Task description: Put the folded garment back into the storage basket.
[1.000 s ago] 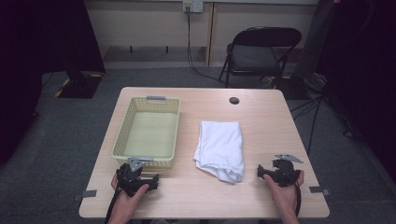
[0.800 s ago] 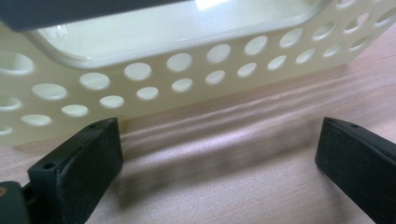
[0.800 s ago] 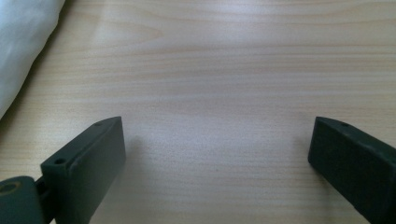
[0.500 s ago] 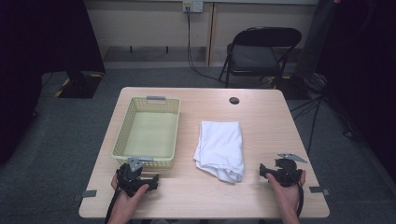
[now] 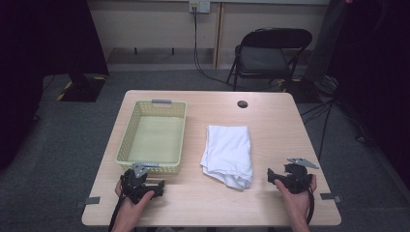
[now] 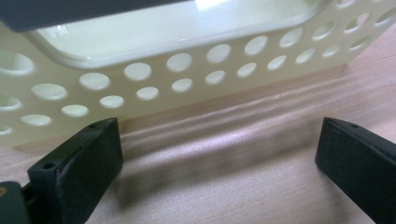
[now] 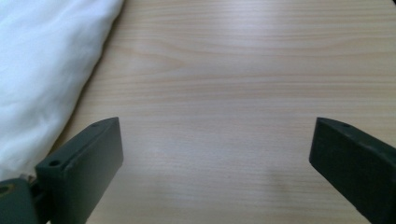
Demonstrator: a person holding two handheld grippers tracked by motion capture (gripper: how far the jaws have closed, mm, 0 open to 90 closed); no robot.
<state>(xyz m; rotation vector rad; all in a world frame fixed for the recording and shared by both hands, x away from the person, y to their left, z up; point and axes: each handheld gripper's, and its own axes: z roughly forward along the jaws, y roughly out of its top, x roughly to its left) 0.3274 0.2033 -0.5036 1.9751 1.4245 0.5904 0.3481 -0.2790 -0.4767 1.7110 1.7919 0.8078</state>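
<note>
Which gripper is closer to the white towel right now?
Right. The right gripper sits just beside the white towel's near corner, jaws open; the left gripper is farther off, in front of the basket.

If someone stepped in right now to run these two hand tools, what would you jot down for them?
Left gripper: open, holding nothing, on the table just before the basket's near wall.
Right gripper: open, holding nothing, right of the cloth.
The cloth lies folded mid-table, beside the basket, untouched. The basket holds nothing.
Done: nothing yet.
Left, likely: grasp the cloth and put it in the basket.
</note>
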